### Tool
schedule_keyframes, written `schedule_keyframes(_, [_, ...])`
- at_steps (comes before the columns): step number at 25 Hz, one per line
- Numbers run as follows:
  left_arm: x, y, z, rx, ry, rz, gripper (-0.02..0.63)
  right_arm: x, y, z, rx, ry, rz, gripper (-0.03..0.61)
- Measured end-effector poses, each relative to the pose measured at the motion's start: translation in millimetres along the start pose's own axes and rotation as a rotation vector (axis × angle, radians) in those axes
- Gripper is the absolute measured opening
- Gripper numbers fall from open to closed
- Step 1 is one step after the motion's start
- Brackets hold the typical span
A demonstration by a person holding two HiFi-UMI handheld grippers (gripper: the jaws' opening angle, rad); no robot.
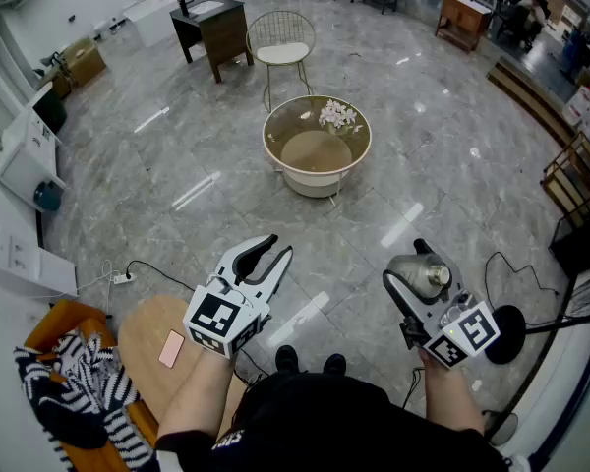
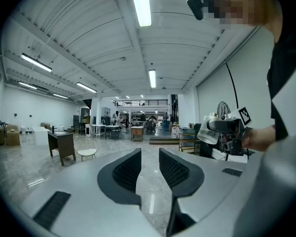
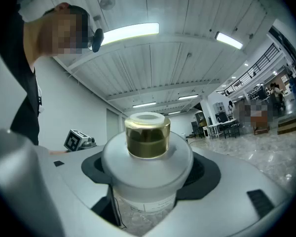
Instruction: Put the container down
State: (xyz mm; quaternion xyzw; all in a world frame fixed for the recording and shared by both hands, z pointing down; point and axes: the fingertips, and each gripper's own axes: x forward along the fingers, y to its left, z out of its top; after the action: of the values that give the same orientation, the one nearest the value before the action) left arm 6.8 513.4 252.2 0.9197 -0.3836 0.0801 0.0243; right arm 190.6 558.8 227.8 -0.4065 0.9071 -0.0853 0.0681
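Note:
The container (image 1: 422, 274) is a frosted white jar with a gold neck and a white cap. It sits between the jaws of my right gripper (image 1: 420, 281), which is shut on its body and held about level above the floor. In the right gripper view the container (image 3: 147, 154) fills the centre, and both dark pads of the right gripper (image 3: 150, 172) press its sides. My left gripper (image 1: 266, 255) hovers to the left, open by a narrow gap with nothing in it. The left gripper view shows its jaws (image 2: 150, 166) empty, with the held container (image 2: 213, 131) off to the right.
A round beige table (image 1: 283, 164) with white flowers (image 1: 337, 116) stands ahead on the marble floor. Behind it are a wire chair (image 1: 280, 42) and a dark desk (image 1: 212, 26). A wooden stool (image 1: 143, 334) and striped cloth (image 1: 69, 386) lie at lower left. Cables and a black fan (image 1: 508, 333) are at right.

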Motion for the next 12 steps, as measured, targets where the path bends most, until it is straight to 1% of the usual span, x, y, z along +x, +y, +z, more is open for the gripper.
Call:
schedule_keyframes(7, [-5,-15,0,0.001,0.009,0.001,0.126,-16,1,2,0.007,-0.011,-0.004,0.347])
schedule_keyframes(12, [-2,-29,0,0.001,0.014,0.005,0.126,-31,-1,4,0.021,-0.02,0.012,0.347])
